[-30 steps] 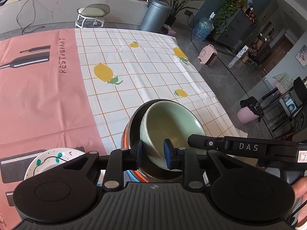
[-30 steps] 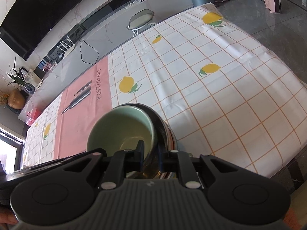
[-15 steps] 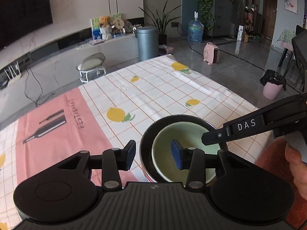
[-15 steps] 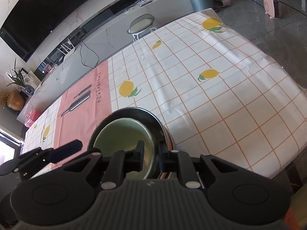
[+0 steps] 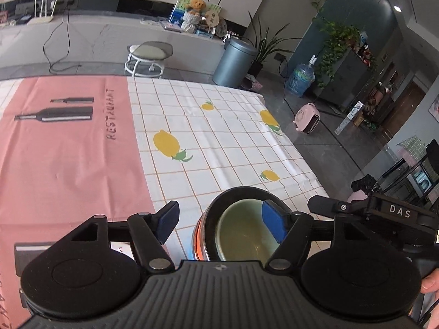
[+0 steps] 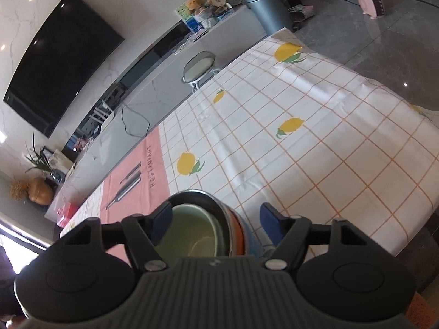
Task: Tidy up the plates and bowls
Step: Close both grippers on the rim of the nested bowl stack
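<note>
Pale-green glaze identified one bowl (image 5: pixel 247 235), nested inside one larger dark bowl (image 5: pixel 216 205) with an orange outer band; two bowls counted in total, stacked as a single pile. Located at the near edge of the table (image 5: pixel 219 137), on the white checked section of the cloth, just right of the pink panel (image 5: pixel 68 150) marked RESTAURANT. No plates made out with certainty in either view.

Left wrist view, left to right:
- Left gripper (image 5: pixel 221 220) found released, both fingers spread wide. Left pad (image 5: pixel 167 220) positioned over the cloth, apart from the dark bowl's left side. Right blue pad (image 5: pixel 273 224) seen above the green bowl's right rim; contact could not be confirmed.
- Right gripper's black body, marked DAS, visible at the right edge, beside the bowl stack.
- Four lemon prints counted on the white cloth; two bottle prints counted on the pink panel.

Right wrist view, left to right:
- Right gripper (image 6: pixel 216 220) likewise found released, nothing held. Left pad (image 6: pixel 162 220) seen over the green bowl's (image 6: pixel 192 235) left rim; right pad (image 6: pixel 270 223) positioned clear of the stack, over the cloth.
- Dark bowl (image 6: pixel 208 200) seen between the two fingers, stack centred slightly left of the gap.

Beyond the table: one stool (image 5: pixel 149 53), one grey bin (image 5: pixel 233 63), one pink heater (image 5: pixel 307 119), one water bottle (image 5: pixel 299 78).
</note>
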